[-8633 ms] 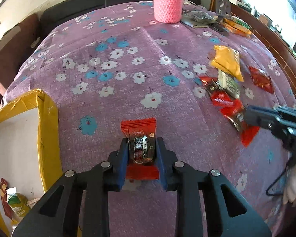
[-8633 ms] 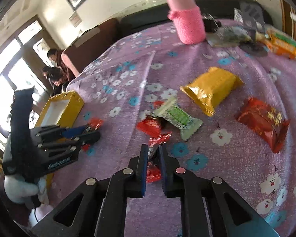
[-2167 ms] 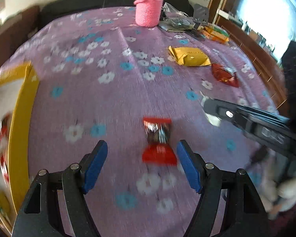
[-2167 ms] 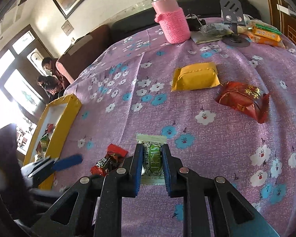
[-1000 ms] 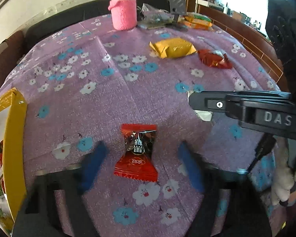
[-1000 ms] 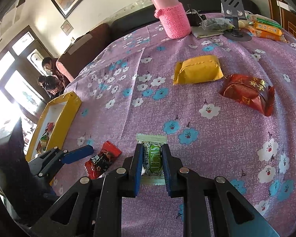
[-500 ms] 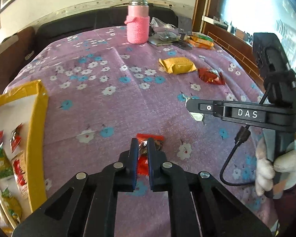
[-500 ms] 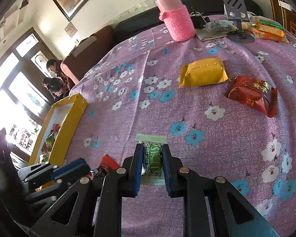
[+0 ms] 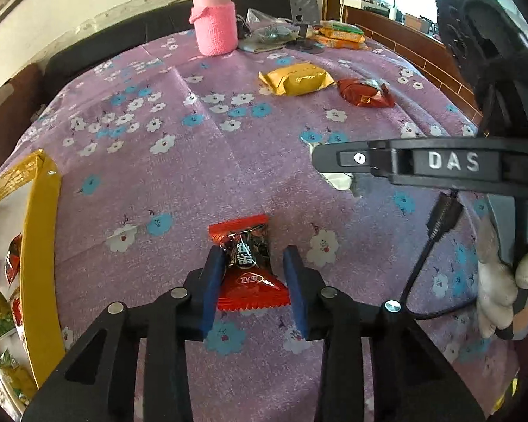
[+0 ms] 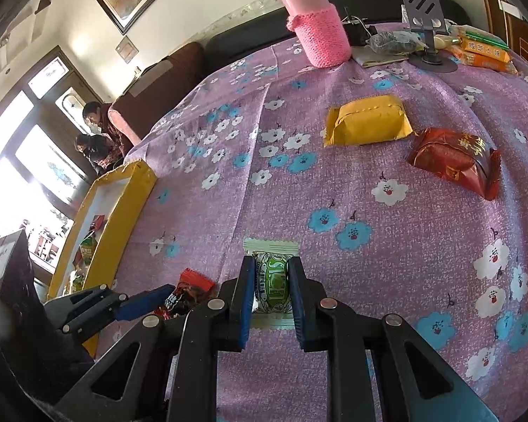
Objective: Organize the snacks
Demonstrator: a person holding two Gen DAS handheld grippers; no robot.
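Left gripper: jaws opening, red candy between them on the purple cloth; left pad touching the wrapper, right pad apart. Right gripper: narrow, clamped on green candy. Yellow box at near left holds snacks. Yellow pack and red pack lie far right

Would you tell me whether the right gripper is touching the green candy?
Touching. The right wrist view shows the right gripper with both blue pads pressed against the sides of the green candy, no gap visible.
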